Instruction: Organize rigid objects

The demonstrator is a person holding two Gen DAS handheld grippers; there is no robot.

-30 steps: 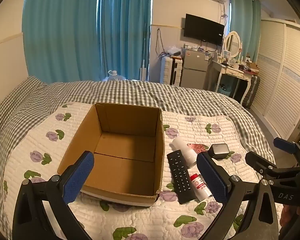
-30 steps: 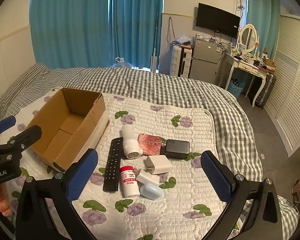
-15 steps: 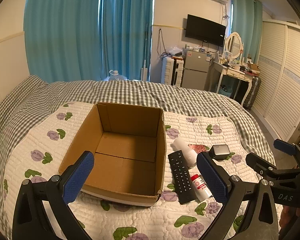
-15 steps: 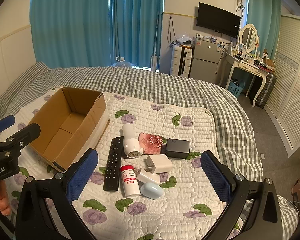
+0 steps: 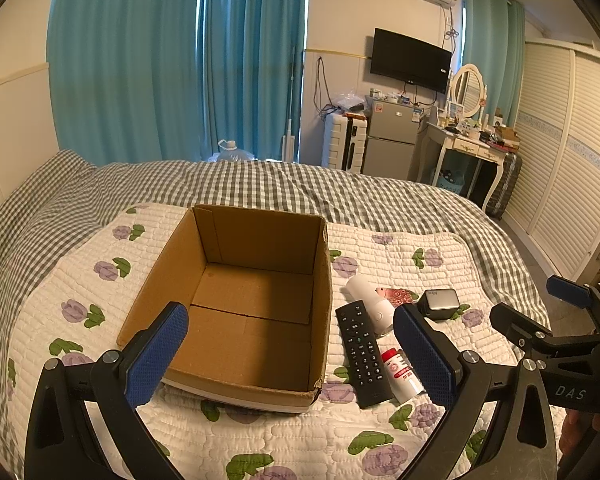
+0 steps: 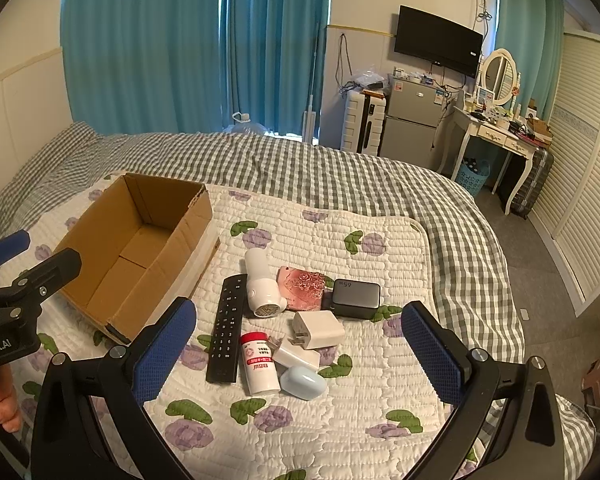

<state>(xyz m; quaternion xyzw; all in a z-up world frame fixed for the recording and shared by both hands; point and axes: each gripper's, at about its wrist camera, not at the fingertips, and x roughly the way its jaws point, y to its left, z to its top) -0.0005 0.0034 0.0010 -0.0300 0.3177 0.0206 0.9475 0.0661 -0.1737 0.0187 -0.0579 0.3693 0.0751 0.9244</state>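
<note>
An empty open cardboard box [image 5: 236, 304] [image 6: 140, 248] sits on the flowered quilt. Right of it lie a black remote [image 6: 226, 330] [image 5: 362, 354], a white cylinder device [image 6: 262, 284], a red-capped white bottle [image 6: 258, 362] [image 5: 402, 374], a pink patterned case [image 6: 302, 286], a dark grey charger [image 6: 356, 294] [image 5: 440, 302], a white plug adapter [image 6: 318, 330], a white block [image 6: 296, 356] and a pale blue case [image 6: 304, 382]. My left gripper [image 5: 290, 354] is open and empty, above the box's near edge. My right gripper [image 6: 298, 354] is open and empty, above the pile.
The quilt [image 6: 340, 420] lies on a grey checked bedspread [image 6: 340, 176]. Teal curtains [image 5: 172, 60], a small fridge [image 6: 414, 124], a dressing table [image 6: 496, 128] and a louvred wardrobe [image 6: 588, 160] stand beyond the bed. Bare floor [image 6: 556, 320] lies off the bed's right side.
Both views have shifted only slightly; the box and the objects lie where they were. Both grippers stay open and empty.
</note>
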